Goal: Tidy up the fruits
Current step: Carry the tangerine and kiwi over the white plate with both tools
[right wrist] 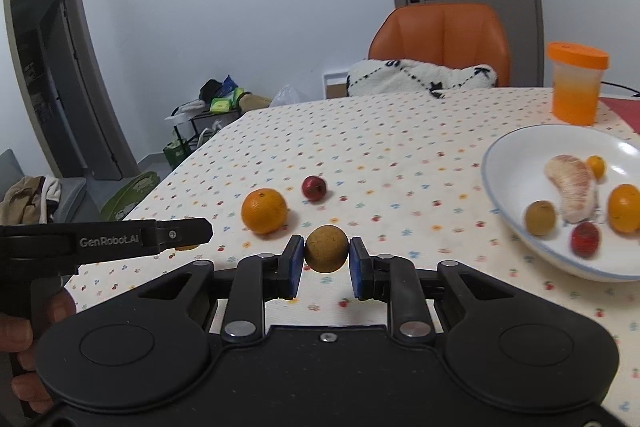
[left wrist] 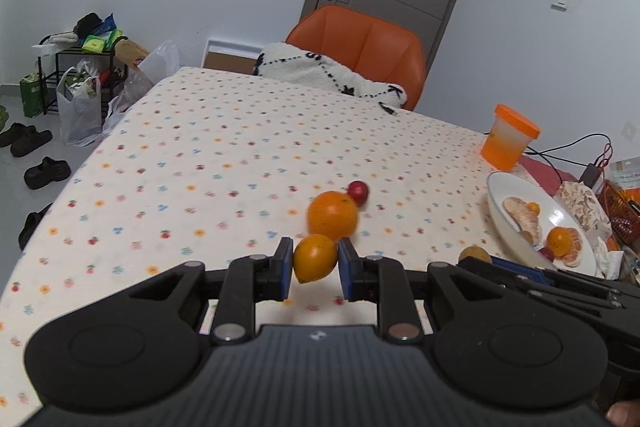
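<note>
My left gripper (left wrist: pixel 315 263) hangs just above the flowered tablecloth, shut on a small yellow-orange fruit (left wrist: pixel 315 258) between its blue pads. Just beyond it lie a large orange (left wrist: pixel 333 214) and a small red fruit (left wrist: pixel 358 192). In the right wrist view my right gripper (right wrist: pixel 326 253) is shut on a round brown fruit (right wrist: pixel 327 248), to the left of the white plate (right wrist: pixel 504 163). That plate holds a pomelo segment (right wrist: pixel 572 187), small oranges, a brown fruit and a red one. The large orange (right wrist: pixel 264 211) and red fruit (right wrist: pixel 314 188) sit ahead to the left.
An orange-lidded cup (right wrist: pixel 576 87) stands behind the plate. An orange chair (left wrist: pixel 360 43) with a white blanket is at the table's far side. Cables, a packet and a red basket crowd the far right (left wrist: pixel 616 211). The table's left edge drops to a floor with shoes and bags.
</note>
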Available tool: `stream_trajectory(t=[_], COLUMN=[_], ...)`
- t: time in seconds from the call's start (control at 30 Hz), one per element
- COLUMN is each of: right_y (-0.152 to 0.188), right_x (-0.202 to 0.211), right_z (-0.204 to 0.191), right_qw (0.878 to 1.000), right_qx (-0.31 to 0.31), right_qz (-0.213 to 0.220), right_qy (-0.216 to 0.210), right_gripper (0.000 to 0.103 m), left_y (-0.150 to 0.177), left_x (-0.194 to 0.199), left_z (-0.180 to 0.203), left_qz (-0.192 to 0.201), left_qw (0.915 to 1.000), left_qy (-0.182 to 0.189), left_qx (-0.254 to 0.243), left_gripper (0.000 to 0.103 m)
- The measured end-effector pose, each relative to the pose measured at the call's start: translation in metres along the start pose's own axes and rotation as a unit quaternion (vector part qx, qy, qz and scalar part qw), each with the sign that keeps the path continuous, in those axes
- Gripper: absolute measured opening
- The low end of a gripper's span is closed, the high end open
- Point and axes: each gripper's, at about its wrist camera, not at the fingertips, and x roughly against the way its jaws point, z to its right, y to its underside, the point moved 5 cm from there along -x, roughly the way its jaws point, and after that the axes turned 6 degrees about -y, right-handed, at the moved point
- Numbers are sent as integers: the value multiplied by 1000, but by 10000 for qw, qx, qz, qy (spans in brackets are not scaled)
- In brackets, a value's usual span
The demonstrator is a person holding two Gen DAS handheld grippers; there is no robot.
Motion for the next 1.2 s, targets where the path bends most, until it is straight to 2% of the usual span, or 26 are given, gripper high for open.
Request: stream_trajectory(t=[0.37,0.67,0.83,1.2], right_y=[1,5,1,6], right_x=[34,44,52,89], right_z=[36,60,74,108], right_qw=[9992,9973,9966,9921], right_qx=[-198,-498,-539,-748], right_qz=[298,497,535,773], right_qy=[187,190,319,638], right_gripper=[23,23,23,23], left_y=[0,6,5,3], left_x=[-1,-12,-6,-9], left_z=[36,54,65,112], left_qz=[66,-83,44,31], left_qw=[9997,9994,9993,9974], left_qy=[117,91,243,548], left_qx=[-189,-317,-280,-469], left_gripper=[22,22,22,22])
